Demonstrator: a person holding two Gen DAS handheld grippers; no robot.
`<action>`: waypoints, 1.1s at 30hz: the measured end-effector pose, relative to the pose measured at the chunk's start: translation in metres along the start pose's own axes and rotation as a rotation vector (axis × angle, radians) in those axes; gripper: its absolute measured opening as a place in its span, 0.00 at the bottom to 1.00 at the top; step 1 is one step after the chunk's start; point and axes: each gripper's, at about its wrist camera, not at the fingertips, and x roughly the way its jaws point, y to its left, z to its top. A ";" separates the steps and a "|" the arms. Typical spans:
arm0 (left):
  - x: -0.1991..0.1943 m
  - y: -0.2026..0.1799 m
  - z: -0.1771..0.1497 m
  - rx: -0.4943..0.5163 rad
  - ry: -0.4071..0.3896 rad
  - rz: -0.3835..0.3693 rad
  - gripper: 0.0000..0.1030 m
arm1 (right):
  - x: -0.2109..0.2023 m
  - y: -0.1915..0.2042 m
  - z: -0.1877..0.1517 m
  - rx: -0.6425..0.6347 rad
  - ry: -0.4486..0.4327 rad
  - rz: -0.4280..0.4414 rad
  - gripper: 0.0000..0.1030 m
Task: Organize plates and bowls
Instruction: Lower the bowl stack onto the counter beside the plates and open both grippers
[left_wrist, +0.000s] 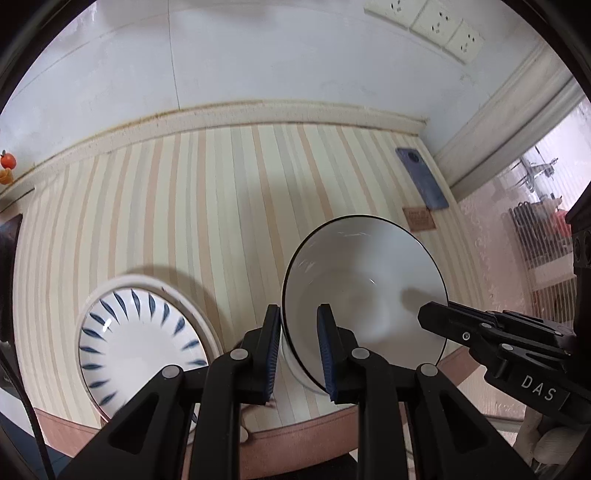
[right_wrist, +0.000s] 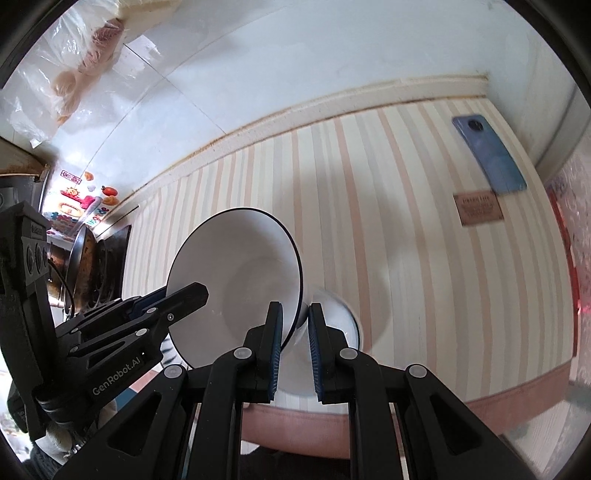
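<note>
A white bowl with a dark rim (left_wrist: 365, 280) is held tilted above the striped table by both grippers. My left gripper (left_wrist: 298, 325) is shut on its left rim. My right gripper (right_wrist: 295, 321) is shut on its right rim; the bowl also shows in the right wrist view (right_wrist: 236, 280). Each gripper shows in the other's view: the right gripper (left_wrist: 491, 332) on the right, the left gripper (right_wrist: 140, 314) on the left. A plate with blue leaf marks (left_wrist: 140, 332) lies on the table to the left of the bowl.
A blue phone (left_wrist: 421, 177) lies at the far right of the striped tablecloth (left_wrist: 221, 206), with a small brown label (left_wrist: 419, 218) next to it. A white wall with sockets (left_wrist: 424, 22) is behind. A stove with a pan (right_wrist: 88, 266) is at the left.
</note>
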 end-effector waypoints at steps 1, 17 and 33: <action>0.005 0.000 -0.004 0.002 0.013 0.001 0.17 | 0.002 -0.002 -0.004 0.000 0.004 -0.002 0.15; 0.056 -0.003 -0.023 0.043 0.119 0.022 0.17 | 0.048 -0.032 -0.032 0.048 0.082 -0.035 0.15; 0.062 -0.010 -0.023 0.070 0.109 0.052 0.17 | 0.060 -0.037 -0.032 0.053 0.075 -0.062 0.15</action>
